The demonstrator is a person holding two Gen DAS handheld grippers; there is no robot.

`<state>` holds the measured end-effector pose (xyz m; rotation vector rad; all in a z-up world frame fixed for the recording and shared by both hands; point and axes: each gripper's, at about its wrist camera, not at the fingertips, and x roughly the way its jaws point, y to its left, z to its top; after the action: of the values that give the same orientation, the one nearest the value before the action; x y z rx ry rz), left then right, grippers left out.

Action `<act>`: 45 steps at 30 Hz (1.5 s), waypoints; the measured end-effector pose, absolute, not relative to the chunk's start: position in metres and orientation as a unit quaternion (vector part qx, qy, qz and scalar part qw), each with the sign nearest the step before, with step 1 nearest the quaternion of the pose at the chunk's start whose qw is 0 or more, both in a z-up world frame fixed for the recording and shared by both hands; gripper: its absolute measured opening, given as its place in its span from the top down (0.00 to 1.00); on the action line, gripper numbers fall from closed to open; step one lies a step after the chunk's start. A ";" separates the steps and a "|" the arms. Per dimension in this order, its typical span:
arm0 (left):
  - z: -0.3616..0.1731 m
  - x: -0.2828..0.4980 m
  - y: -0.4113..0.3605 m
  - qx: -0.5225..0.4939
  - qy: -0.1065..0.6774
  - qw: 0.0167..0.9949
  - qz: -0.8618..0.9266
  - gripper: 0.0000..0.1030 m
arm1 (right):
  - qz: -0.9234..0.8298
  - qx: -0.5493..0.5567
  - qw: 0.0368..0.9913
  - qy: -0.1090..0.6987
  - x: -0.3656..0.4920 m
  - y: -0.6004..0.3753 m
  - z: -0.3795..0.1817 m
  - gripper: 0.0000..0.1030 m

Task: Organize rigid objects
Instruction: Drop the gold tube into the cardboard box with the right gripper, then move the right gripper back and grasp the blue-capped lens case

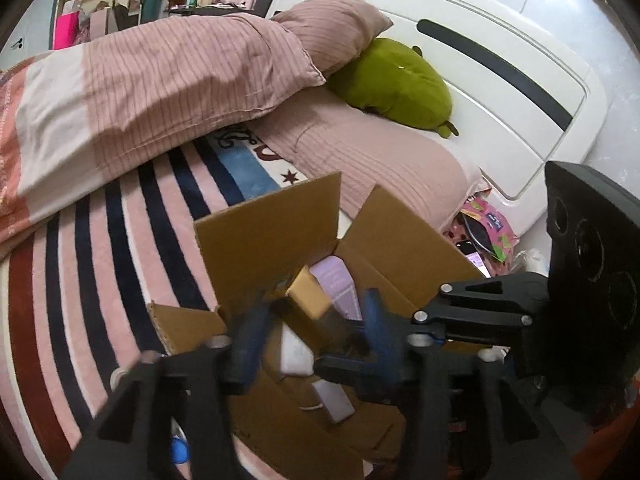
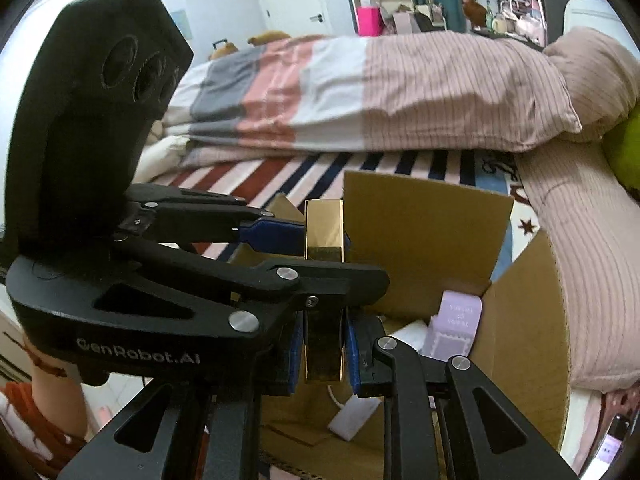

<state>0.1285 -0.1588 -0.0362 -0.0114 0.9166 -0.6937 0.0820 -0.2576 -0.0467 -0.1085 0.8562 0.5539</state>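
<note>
Two grippers meet over the open cardboard box (image 2: 424, 240) on the striped bedspread (image 2: 248, 176), lower centre of frame. The right gripper (image 2: 324, 344) has its blue pads pressed on both sides of the upright gold box (image 2: 324, 232), holding it above the carton. The left gripper (image 1: 314, 340) reaches in from the left with a finger either side of the same box; blur hides whether it's clamped. A lilac box (image 2: 456, 328) lies inside.
</note>
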 end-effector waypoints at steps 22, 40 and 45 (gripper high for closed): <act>0.006 0.054 -0.001 -0.035 0.333 0.923 -0.191 0.24 | 0.329 -0.114 0.874 0.340 0.030 -0.159 -0.012 0.63; -0.107 0.024 0.100 -0.100 0.391 0.907 -0.121 0.23 | 0.266 -0.138 0.830 0.470 0.051 -0.075 -0.176 0.52; -0.111 0.021 0.100 -0.101 0.393 0.906 -0.125 0.23 | 0.223 -0.139 0.846 0.463 0.071 -0.087 -0.198 0.52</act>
<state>0.0214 0.1001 -0.1108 -0.2076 0.8111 -0.2591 0.0715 -0.0868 -0.1984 -0.2941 0.9776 0.4701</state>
